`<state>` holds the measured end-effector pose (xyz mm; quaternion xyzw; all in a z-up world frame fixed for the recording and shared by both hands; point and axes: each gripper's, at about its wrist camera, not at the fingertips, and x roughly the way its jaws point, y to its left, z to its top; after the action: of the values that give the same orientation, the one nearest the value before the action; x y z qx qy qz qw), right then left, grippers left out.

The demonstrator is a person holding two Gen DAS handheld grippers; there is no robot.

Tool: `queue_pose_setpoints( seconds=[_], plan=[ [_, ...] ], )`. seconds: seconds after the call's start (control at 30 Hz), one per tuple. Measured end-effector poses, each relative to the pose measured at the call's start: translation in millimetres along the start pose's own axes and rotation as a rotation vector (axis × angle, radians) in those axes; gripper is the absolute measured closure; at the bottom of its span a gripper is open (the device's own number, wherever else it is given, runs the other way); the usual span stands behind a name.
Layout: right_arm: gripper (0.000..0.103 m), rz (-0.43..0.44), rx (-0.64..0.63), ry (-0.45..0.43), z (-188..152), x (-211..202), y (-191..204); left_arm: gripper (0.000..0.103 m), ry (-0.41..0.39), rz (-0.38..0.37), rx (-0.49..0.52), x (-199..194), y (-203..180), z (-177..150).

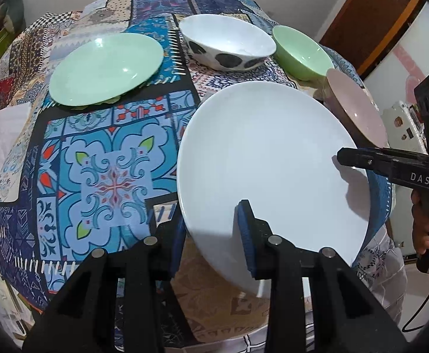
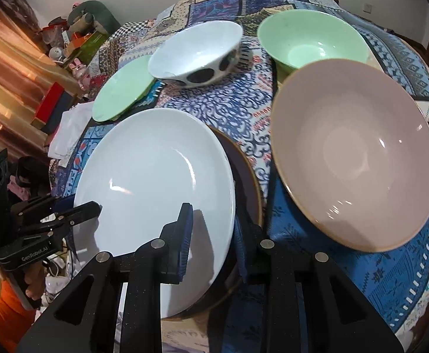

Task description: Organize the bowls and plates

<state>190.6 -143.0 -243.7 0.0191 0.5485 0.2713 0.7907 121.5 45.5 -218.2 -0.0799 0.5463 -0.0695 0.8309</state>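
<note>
A glossy plain white ceramic plate [image 1: 273,161] sits nearest. Far left is a mint-green plate [image 1: 105,67]; beyond, a white bowl with black spots [image 1: 226,44] and a mint-green bowl [image 1: 302,53]. Right is a dusty-pink plate [image 2: 352,153]. The patchwork tablecloth [image 1: 108,170] is blue, white and red.
</note>
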Motion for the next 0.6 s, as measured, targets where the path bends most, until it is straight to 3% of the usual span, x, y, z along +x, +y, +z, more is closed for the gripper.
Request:
queue_pose_setpoints(
  seconds=[0.6],
  plan=[
    [0.078, 0.003, -0.003, 0.0, -8.1, -8.4, -9.6, 0.058, 0.019, 0.04, 0.053, 17.3, -14.1, 6.0]
  ],
)
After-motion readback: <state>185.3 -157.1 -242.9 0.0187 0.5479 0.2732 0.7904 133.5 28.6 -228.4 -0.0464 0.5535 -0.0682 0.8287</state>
